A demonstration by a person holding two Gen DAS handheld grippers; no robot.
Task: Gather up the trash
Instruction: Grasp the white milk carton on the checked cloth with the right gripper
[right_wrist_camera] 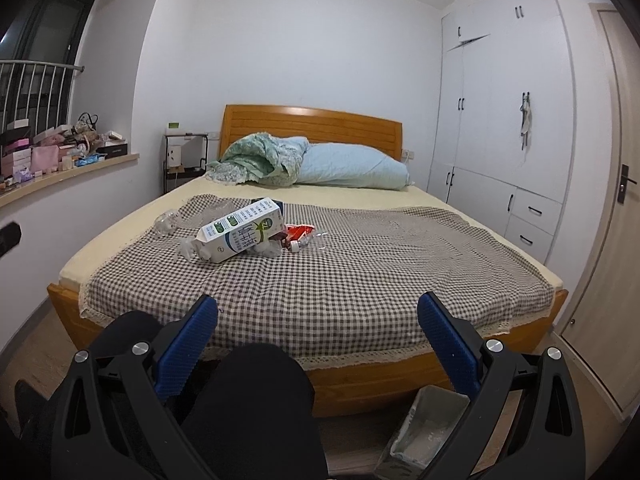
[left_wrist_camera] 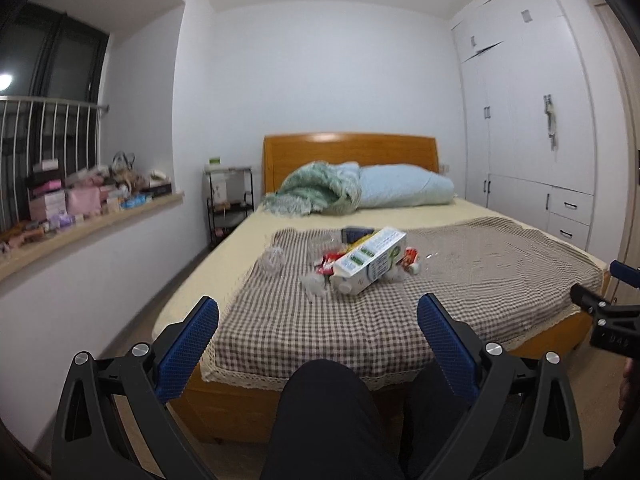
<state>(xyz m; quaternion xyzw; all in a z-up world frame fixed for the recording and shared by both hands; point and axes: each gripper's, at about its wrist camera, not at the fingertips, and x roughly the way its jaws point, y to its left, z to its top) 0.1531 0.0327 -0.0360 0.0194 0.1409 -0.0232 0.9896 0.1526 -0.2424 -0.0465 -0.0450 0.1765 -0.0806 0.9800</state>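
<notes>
- Hanging well short of the bed point(left_wrist_camera: 248, 240), the left tongs point(left_wrist_camera: 318, 310) are spread wide with nothing between the blue pads; a dark-clad knee point(left_wrist_camera: 324, 408) sits below them.
- Lying in a loose heap on the checked blanket point(left_wrist_camera: 460, 280), the trash is mid-bed: a clear plastic bottle point(left_wrist_camera: 273, 261) at the left edge, then crumpled clear plastic point(left_wrist_camera: 316, 286), then a white milk carton point(left_wrist_camera: 368, 262) propped aslant on red wrappers point(left_wrist_camera: 330, 264).
- Risk at the left: the clear bottle looks light and round, so I judge a careless nudge could roll it off the blanket toward the bed's edge.
- Risk in the middle: the carton leans on the pile, so pulling a wrapper first may tip it and scatter the small bits; its spout points down, and any dregs could wet the blanket.
- Risk overall: clear plastic is faint against the checks and could be missed.
- The right tongs point(right_wrist_camera: 318, 310) are likewise spread and empty, well apart from the heap.
- Only the right wrist view shows a grey bin point(right_wrist_camera: 424, 436) on the floor at the bed's foot, just beside the right pad; it looks like the likely drop point, though that is a guess.
- Only the left wrist view shows the other tool point(left_wrist_camera: 608, 316) at its right edge.
</notes>
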